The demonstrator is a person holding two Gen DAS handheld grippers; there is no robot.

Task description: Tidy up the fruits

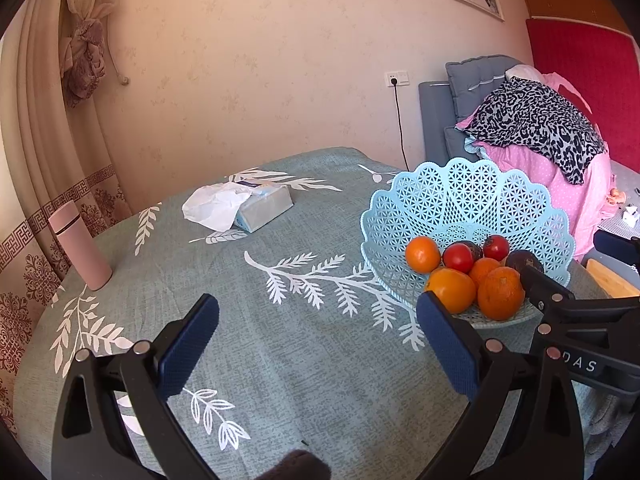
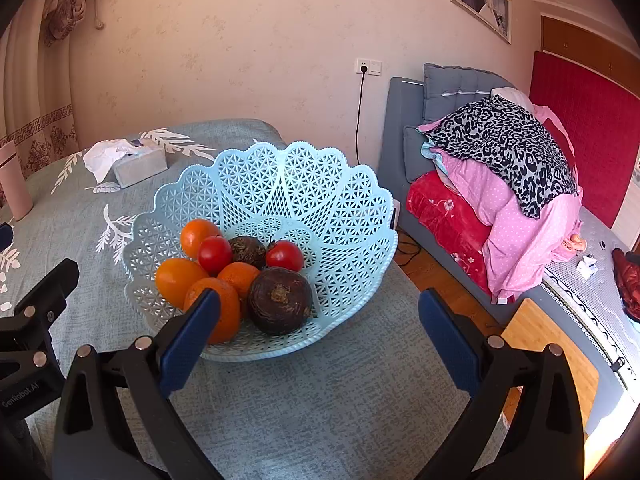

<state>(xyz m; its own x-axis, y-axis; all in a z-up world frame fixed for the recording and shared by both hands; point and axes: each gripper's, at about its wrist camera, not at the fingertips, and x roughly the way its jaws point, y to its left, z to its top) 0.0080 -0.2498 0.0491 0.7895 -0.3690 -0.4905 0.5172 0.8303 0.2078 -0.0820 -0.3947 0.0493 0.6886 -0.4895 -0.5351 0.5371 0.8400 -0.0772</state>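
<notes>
A light blue lattice fruit basket (image 2: 320,184) stands on the table near its right edge; it also shows in the left wrist view (image 1: 460,196). It holds several oranges (image 2: 176,280), two red tomatoes (image 2: 215,255) and two dark brown round fruits (image 2: 280,300). My right gripper (image 2: 320,336) is open and empty, just in front of the basket. My left gripper (image 1: 318,340) is open and empty over the tablecloth, left of the basket. The right gripper's body (image 1: 568,312) shows at the right of the left wrist view.
A grey-green leaf-print tablecloth (image 1: 280,360) covers the table. A tissue box (image 1: 260,208) with a white bag lies at the back. A pink flask (image 1: 80,246) stands at the left. A sofa with piled clothes (image 2: 500,184) is right of the table.
</notes>
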